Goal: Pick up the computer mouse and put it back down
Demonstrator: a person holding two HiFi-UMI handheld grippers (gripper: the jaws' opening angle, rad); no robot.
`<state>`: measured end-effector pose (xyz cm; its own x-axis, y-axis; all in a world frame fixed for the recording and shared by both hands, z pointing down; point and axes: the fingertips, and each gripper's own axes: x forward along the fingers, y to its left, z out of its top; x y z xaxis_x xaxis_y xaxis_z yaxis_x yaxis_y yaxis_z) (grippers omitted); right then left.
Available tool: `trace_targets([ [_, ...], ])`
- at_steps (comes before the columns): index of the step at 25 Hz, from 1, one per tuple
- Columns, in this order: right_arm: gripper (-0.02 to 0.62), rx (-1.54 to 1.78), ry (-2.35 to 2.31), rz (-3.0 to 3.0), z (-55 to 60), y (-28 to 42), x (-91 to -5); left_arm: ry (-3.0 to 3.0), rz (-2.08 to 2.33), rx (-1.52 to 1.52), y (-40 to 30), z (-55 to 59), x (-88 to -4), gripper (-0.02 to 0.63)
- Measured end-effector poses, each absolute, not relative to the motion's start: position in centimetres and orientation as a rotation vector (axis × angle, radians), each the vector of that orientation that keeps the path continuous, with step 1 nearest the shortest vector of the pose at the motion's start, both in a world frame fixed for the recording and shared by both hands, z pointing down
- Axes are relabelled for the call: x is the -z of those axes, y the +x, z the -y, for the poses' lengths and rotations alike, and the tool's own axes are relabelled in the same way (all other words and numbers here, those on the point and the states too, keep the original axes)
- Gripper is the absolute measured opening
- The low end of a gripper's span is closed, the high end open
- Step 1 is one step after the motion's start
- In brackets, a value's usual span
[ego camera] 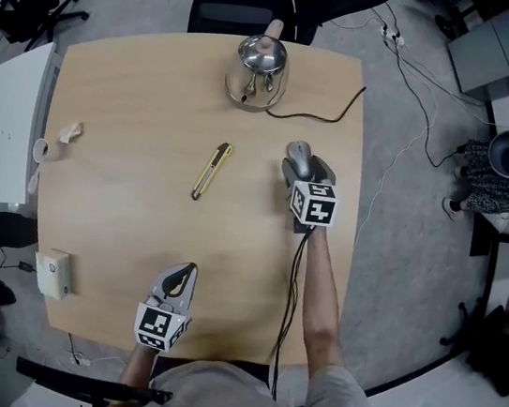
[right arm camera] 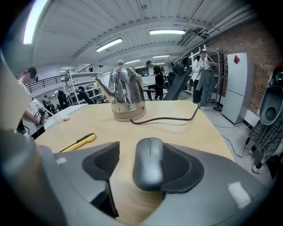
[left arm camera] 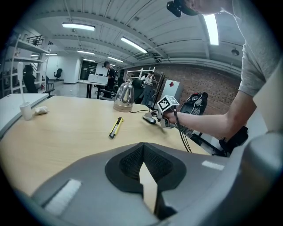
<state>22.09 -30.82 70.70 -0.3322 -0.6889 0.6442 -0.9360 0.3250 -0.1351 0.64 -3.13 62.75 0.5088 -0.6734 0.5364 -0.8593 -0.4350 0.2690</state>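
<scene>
— right gripper [right arm camera: 141, 152]?
— jaws wide apart, with the computer mouse [right arm camera: 149, 164] between them. the right pad [right arm camera: 179, 167] is against its side and the left pad stands clear, so there's no grip.
— left gripper [left arm camera: 142, 152]?
— jaws closed tip to tip, holding nothing, over the near edge of the table [ego camera: 132, 132].
— and the mouse?
— it lies on the table's right side. a yellow utility knife [ego camera: 211, 170] is to its left and a steel kettle [ego camera: 255, 70] at the far edge.
</scene>
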Motion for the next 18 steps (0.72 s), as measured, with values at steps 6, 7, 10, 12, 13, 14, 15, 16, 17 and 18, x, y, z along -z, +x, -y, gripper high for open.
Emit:
trace_targets([
  [6, 0.262, -0.670, 1.419, 2.126, 29.8, 22.0, -69.5, 2.254, 1.264, -0.468, 0.7, 2.6, -61.8, 0.020],
  [7, 0.250, -0.669, 1.419, 2.126, 29.6, 22.0, -69.4, 2.257, 1.266, -0.465, 0.7, 2.6, -61.7, 0.020],
  [10, 0.213, -0.663, 1.432, 2.123, 29.1, 22.1, -68.8, 2.269, 1.268, -0.457, 0.8, 2.3, -61.1, 0.020],
  [12, 0.191, -0.659, 1.443, 2.123, 28.7, 22.2, -68.3, 2.276, 1.269, -0.453, 0.9, 2.2, -60.8, 0.020],
  [13, 0.184, -0.656, 1.448, 2.124, 28.4, 22.2, -68.0, 2.280, 1.268, -0.452, 0.9, 2.1, -60.6, 0.020],
  [14, 0.176, -0.651, 1.453, 2.125, 28.2, 22.3, -67.7, 2.285, 1.267, -0.452, 1.0, 1.9, -60.4, 0.020],
  [15, 0.164, -0.646, 1.458, 2.127, 27.9, 22.3, -67.4, 2.290, 1.266, -0.451, 1.0, 1.8, -60.2, 0.020],
  [16, 0.158, -0.642, 1.464, 2.131, 27.7, 22.4, -67.0, 2.295, 1.266, -0.449, 1.1, 1.7, -60.0, 0.020],
  [17, 0.152, -0.638, 1.469, 2.134, 27.4, 22.4, -66.7, 2.300, 1.266, -0.446, 1.2, 1.6, -59.8, 0.020],
  [18, 0.144, -0.635, 1.472, 2.137, 27.1, 22.4, -66.3, 2.305, 1.267, -0.443, 1.2, 1.5, -59.6, 0.020],
])
